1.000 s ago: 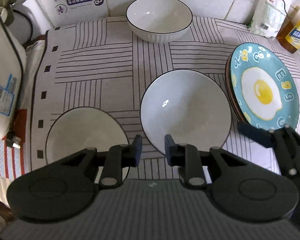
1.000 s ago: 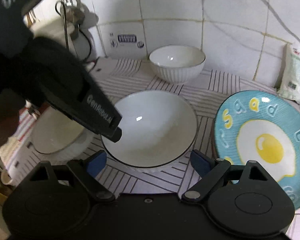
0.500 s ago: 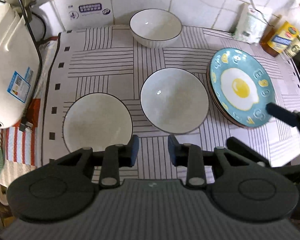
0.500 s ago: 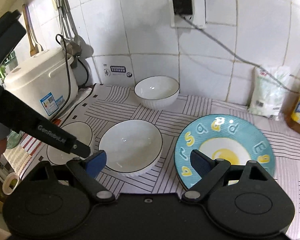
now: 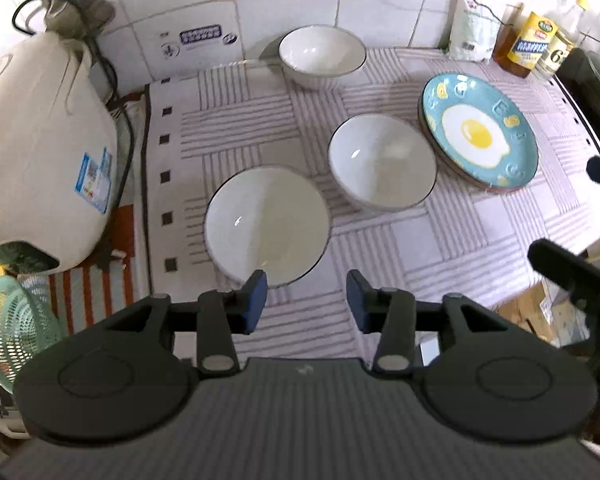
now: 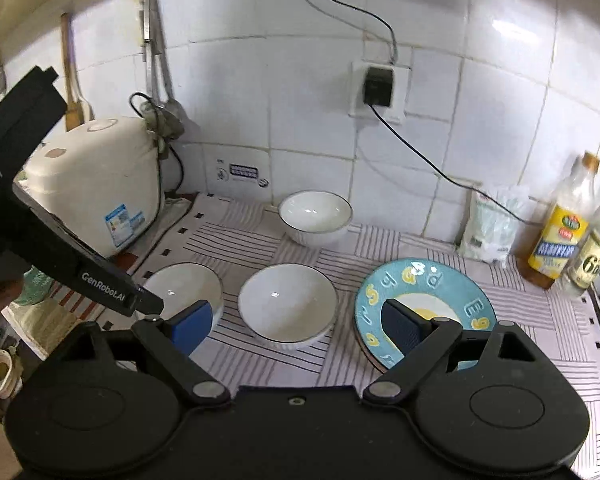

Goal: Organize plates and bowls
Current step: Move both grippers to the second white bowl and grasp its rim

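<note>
Three white bowls with dark rims sit on a striped cloth: a near-left bowl (image 5: 266, 220) (image 6: 184, 290), a middle bowl (image 5: 382, 162) (image 6: 287, 306) and a far bowl (image 5: 322, 54) (image 6: 315, 216) by the wall. A blue fried-egg plate (image 5: 480, 130) (image 6: 424, 284) lies on top of another plate at the right. My left gripper (image 5: 306, 300) is open and empty, above the cloth's front edge just short of the near-left bowl. My right gripper (image 6: 296, 322) is open and empty, held above and in front of the middle bowl.
A white rice cooker (image 5: 32, 148) (image 6: 96, 176) stands at the left. Oil bottles (image 6: 562, 228) and a white bag (image 6: 492, 224) stand at the back right. A green basket (image 5: 14, 328) sits low at the left. The cloth's front edge drops off on the near side.
Both grippers have pulled back and up from the dishes, so more of the counter and wall shows. The left gripper's jaws have opened wider. The dishes have not moved.
</note>
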A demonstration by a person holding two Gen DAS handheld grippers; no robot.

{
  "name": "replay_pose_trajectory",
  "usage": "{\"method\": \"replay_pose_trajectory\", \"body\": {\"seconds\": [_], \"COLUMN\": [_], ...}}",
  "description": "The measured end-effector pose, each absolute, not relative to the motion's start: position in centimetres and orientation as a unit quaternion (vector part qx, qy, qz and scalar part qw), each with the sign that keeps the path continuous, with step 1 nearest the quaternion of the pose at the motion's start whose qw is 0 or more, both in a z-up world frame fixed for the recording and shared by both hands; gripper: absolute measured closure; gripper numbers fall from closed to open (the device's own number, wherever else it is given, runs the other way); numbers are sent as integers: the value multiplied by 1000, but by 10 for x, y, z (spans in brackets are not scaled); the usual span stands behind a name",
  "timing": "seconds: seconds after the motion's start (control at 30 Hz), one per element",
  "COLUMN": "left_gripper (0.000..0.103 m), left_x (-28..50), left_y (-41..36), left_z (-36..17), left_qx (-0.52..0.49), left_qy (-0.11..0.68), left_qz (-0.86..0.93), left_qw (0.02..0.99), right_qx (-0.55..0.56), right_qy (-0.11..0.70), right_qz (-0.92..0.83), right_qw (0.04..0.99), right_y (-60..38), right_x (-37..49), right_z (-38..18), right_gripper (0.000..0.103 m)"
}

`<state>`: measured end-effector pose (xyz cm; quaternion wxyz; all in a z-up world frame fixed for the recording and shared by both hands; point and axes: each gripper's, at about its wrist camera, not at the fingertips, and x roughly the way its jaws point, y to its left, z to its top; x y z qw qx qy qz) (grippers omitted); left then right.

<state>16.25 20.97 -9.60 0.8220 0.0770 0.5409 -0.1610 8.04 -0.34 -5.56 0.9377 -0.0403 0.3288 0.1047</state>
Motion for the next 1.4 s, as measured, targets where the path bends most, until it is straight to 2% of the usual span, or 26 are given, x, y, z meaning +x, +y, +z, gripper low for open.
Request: {"method": "replay_pose_trajectory", "body": {"seconds": [0.37, 0.57, 0.7, 1.03, 1.2, 1.23, 1.4], "left_gripper": [41, 41, 41, 41, 41, 41, 43], "left_x": [182, 200, 200, 209, 218, 221, 238], "left_y": [286, 312, 320, 317, 318, 318, 313], "left_z": [-110, -127, -128, -151, -163, -167, -185], "left_qx": [89, 50, 54, 33, 24, 16, -13], "left_qy": [501, 512, 507, 523, 525, 525, 529], "left_qz": [-194, -196, -202, -212, -212, -216, -227], "left_qw": [839, 835, 836, 825, 824, 823, 818], "right_qx": [-92, -116, -108, 86, 119, 123, 110], "right_qy": [320, 275, 322, 348, 373, 380, 404], "right_qz": [138, 162, 159, 134, 111, 105, 83], "right_qw": [933, 941, 927, 924, 914, 911, 904], "right_y": [67, 92, 105, 96, 89, 87, 90], "right_x": [79, 91, 111, 133, 147, 150, 167], "right_z": [-53, -77, -102, -133, -151, -156, -182], "right_gripper": [8, 8, 9, 11, 11, 12, 30]}}
